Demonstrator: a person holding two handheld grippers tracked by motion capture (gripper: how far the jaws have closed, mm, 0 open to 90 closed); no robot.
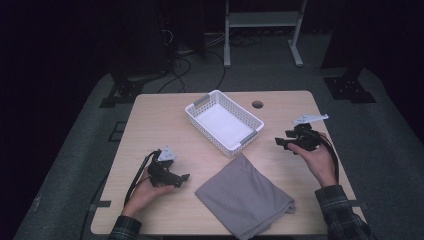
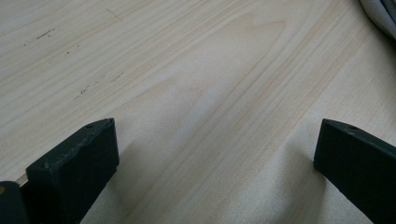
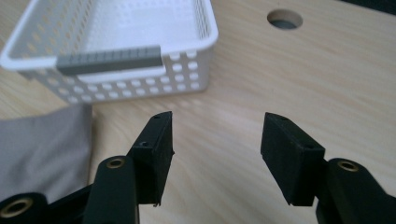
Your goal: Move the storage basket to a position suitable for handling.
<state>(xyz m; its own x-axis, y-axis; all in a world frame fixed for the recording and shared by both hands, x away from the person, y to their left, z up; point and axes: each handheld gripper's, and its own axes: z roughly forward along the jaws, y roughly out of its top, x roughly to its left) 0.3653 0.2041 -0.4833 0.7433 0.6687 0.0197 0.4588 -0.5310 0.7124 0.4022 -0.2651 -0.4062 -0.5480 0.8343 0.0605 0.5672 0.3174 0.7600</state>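
Note:
A folded grey cloth (image 1: 245, 195) lies on the wooden table (image 1: 150, 125) near its front edge, between my two hands. Behind it stands a white perforated basket (image 1: 224, 122) with grey handles, nothing inside. My left gripper (image 1: 184, 178) rests low at the front left, pointing right toward the cloth, jaws wide open over bare wood (image 2: 205, 93); a corner of the cloth (image 2: 380, 14) shows at its top right. My right gripper (image 1: 281, 142) is held above the table at the right, pointing left; its jaws stand apart with nothing between them, facing the basket (image 3: 116, 51) and the cloth (image 3: 42, 149).
A round cable hole (image 1: 257, 104) sits in the table behind the basket, also seen as a hole (image 3: 285, 19) in the right gripper view. Beyond the table are a dark floor, cables and a white metal stand (image 1: 262, 30).

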